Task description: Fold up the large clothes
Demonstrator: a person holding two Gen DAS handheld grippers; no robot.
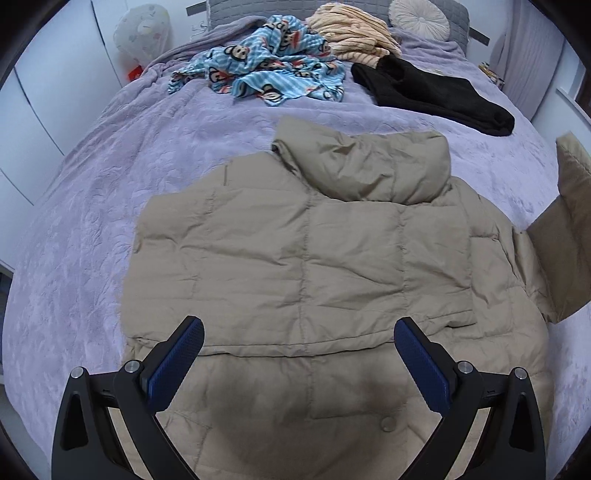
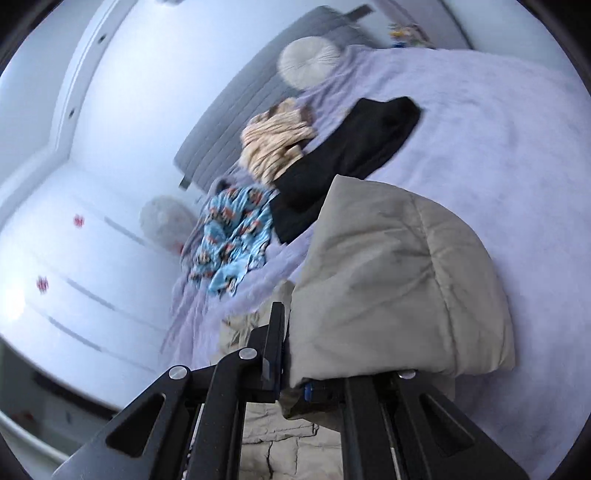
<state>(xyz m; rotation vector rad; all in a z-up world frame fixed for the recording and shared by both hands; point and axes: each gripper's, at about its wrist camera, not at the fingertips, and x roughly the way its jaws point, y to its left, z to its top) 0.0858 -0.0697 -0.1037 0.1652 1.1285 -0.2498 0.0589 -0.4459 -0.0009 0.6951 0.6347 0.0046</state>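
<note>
A beige quilted puffer jacket (image 1: 306, 258) lies flat on the purple bedspread (image 1: 92, 206), back up, hood toward the headboard. My left gripper (image 1: 299, 343) hovers open above its lower part, blue pads wide apart with nothing between them. One jacket sleeve (image 1: 561, 236) is lifted at the right edge of the left wrist view. In the tilted, blurred right wrist view, my right gripper (image 2: 291, 354) is shut on that beige sleeve (image 2: 391, 280), which bulges over the jaws and hides the right finger's pad.
Near the headboard lie a blue monkey-print garment (image 1: 266, 70), a cream striped garment (image 1: 351, 33) and a black garment (image 1: 436, 92). A round cushion (image 1: 417, 14) rests against the grey headboard (image 2: 229, 110). White wardrobes (image 1: 48, 92) stand to the left of the bed.
</note>
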